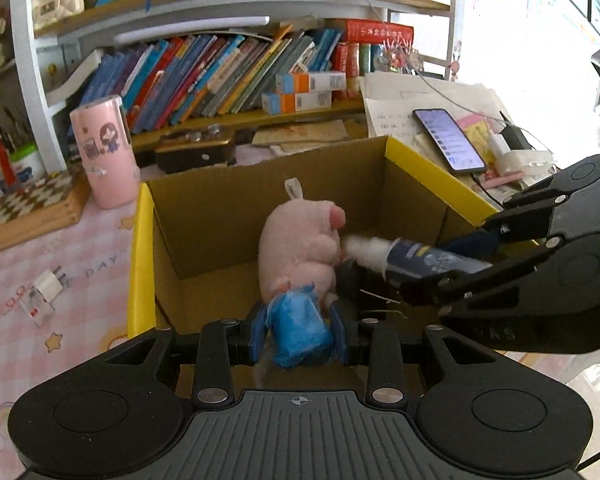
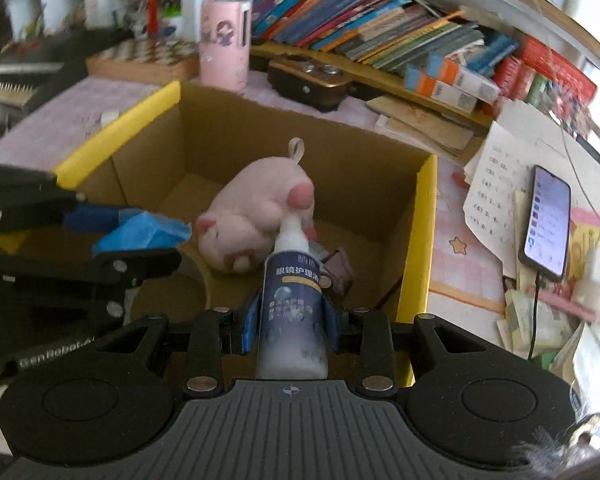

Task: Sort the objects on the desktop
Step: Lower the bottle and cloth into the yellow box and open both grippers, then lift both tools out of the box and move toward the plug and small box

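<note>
Blue crumpled packet [image 1: 298, 330], nearest the left camera, sits clamped between the left gripper's [image 1: 300, 338] fingers [image 1: 259, 334], held over the near side of the cardboard box [image 1: 204, 216]. Right gripper [image 2: 290, 330] likewise clenched, on a dark spray bottle [image 2: 292, 304] with a white cap, nozzle pointing forward and down into the same box. Box stands open near the middle of the table [image 1: 80, 264], yellow flaps folded out. Already inside: a pink plush pig [image 2: 252, 208] lying on its side on the box floor, and what looks like a small dark item just beside it, too hidden to name. So at least one thing is sorted, two more in hand above the opening, neither yet let go. Left to do, by my reading: drop both, then deal with what remains out on the table, namely a white plug [image 1: 44, 292] near the left edge, a pink tumbler [image 1: 108, 152] toward the back, a phone [image 2: 546, 222] on papers at the right. Whether those belong in the box, cannot tell.
</note>
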### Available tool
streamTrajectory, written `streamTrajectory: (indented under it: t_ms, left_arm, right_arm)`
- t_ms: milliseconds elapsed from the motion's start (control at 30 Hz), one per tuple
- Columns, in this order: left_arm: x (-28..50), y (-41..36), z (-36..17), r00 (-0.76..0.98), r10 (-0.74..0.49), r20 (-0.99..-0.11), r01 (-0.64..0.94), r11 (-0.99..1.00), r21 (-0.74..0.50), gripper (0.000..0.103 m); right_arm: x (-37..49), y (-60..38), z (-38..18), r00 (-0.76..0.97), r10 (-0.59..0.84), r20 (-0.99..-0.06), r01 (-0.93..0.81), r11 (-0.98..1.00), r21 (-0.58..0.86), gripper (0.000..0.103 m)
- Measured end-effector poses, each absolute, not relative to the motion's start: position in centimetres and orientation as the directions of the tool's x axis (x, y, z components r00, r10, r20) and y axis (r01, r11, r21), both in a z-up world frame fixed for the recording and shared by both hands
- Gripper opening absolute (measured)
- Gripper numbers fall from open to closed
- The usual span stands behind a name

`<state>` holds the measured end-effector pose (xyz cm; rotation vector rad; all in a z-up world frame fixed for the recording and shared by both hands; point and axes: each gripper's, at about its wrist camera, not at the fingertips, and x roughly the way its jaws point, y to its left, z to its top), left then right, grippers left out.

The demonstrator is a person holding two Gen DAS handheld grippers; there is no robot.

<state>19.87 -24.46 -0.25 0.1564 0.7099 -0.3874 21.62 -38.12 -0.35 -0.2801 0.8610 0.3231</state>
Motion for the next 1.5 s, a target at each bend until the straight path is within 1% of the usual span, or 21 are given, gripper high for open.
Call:
streamTrajectory:
  t_ms: [200,233,333,367,400,467,500,533,567,667,767,867,900,1033,1233,1500]
  left_arm:
    - [19.9,-24.4,-0.4,0.689,-0.287,-0.666,0.383,0.924,-0.003,0.034]
    - [19.9,-24.4,-0.4,0.691,-0.282,-0.666,0.378,0.926,0.0,0.038]
    - [19.8,-24.4,-0.2,0.694,-0.28,-0.663,0.377,0.926,0.003,0.043]
    - [19.8,-24.3,-0.1,0.695,-0.284,-0.661,0.379,0.925,0.001,0.045]
    - [19.7,-24.3,0.1,0.695,-0.292,-0.657,0.385,0.923,-0.004,0.048]
    - [19.3,-24.2,0.5,0.707,-0.289,-0.645,0.382,0.924,0.005,0.061]
    - [18.8,-24.2,0.8,0.725,-0.276,-0.631,0.371,0.928,0.02,0.07]
    - [18.5,-24.1,1.1,0.739,-0.275,-0.615,0.368,0.929,0.027,0.073]
    - [18.2,-24.1,1.5,0.751,-0.279,-0.599,0.369,0.929,0.03,0.073]
    - [17.1,-23.7,2.7,0.782,-0.281,-0.556,0.362,0.931,0.04,0.078]
    - [15.8,-23.0,3.8,0.816,-0.271,-0.511,0.34,0.94,0.044,0.085]
    - [14.6,-21.9,4.6,0.836,-0.259,-0.484,0.314,0.949,0.036,0.089]
    - [14.1,-21.5,4.7,0.84,-0.254,-0.48,0.304,0.952,0.03,0.091]
    - [12.8,-20.0,4.8,0.85,-0.23,-0.474,0.274,0.961,0.024,0.092]
    - [11.1,-17.9,3.8,0.843,-0.21,-0.496,0.26,0.965,0.034,0.093]
    - [9.3,-14.9,1.7,0.811,-0.2,-0.549,0.263,0.964,0.036,0.093]
  right_arm:
    - [21.9,-37.9,-0.5,0.598,0.153,-0.787,-0.422,0.894,-0.147,0.031]
    - [21.9,-37.9,-0.6,0.599,0.151,-0.787,-0.423,0.894,-0.15,0.031]
    - [21.9,-38.0,-0.5,0.602,0.154,-0.783,-0.415,0.899,-0.142,0.031]
    - [22.0,-38.2,-0.4,0.604,0.158,-0.781,-0.408,0.903,-0.132,0.036]
    - [21.9,-38.3,-0.3,0.605,0.162,-0.779,-0.401,0.908,-0.122,0.041]
    - [21.7,-38.6,0.0,0.622,0.163,-0.766,-0.377,0.919,-0.111,0.043]
    - [21.6,-38.9,0.4,0.631,0.167,-0.758,-0.363,0.926,-0.099,0.045]
    - [21.4,-39.1,0.7,0.642,0.17,-0.748,-0.35,0.933,-0.088,0.046]
    - [21.0,-39.4,1.2,0.659,0.172,-0.732,-0.329,0.941,-0.076,0.048]
    - [19.9,-40.1,2.6,0.702,0.173,-0.69,-0.281,0.959,-0.045,0.05]
    - [18.2,-40.8,4.0,0.753,0.164,-0.638,-0.224,0.974,-0.014,0.055]
    - [16.5,-41.4,4.8,0.787,0.148,-0.599,-0.173,0.985,0.015,0.059]
    - [15.9,-41.5,5.0,0.795,0.141,-0.589,-0.159,0.987,0.022,0.059]
    - [13.7,-42.0,5.1,0.815,0.105,-0.57,-0.106,0.994,0.032,0.059]
    - [10.7,-42.0,4.2,0.815,0.053,-0.576,-0.022,0.998,0.062,0.059]
    - [7.5,-39.3,1.8,0.786,0.01,-0.618,0.063,0.993,0.096,0.06]
